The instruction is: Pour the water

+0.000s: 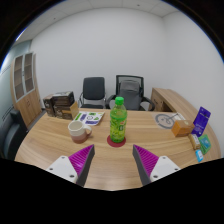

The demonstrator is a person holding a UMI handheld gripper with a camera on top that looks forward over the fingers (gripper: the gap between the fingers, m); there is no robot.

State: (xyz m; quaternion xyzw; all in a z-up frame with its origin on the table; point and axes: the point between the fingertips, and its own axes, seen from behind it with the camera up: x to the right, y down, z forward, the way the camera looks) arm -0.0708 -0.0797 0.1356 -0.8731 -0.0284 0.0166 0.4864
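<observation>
A hand-held gripper (pixel 113 160) hovers over a wooden table (pixel 50 148) in a small white-walled meeting room, its two fingers spread wide with nothing between them. The magenta pads (pixel 80 159) on their inner faces angle toward one another, and bare tabletop shows in the gap.

Just ahead of the fingers, roughly centred on the gap, stands a green plastic bottle (pixel 118 121) — upright, its green cap on, a pale label round its middle — on a small dark red coaster (pixel 117 141). The bottle is clear of both fingers.

Ahead and to the left of the bottle sits a white mug (pixel 77 130), also upright. Beyond the mug lies a printed booklet (pixel 89 117) flat on the table, and farther left a dark box-shaped object (pixel 59 101) rests near the table's far edge.

To the right, well apart from the bottle, are a round grey object (pixel 165 121), an orange-brown packet (pixel 181 126), a tall purple box (pixel 202 121) standing on end, and a teal packet (pixel 200 147) nearer the right finger.

Beyond the table two black office chairs (pixel 92 92) face it — one mesh-backed — with a wooden cabinet (pixel 26 85) against the left wall.
</observation>
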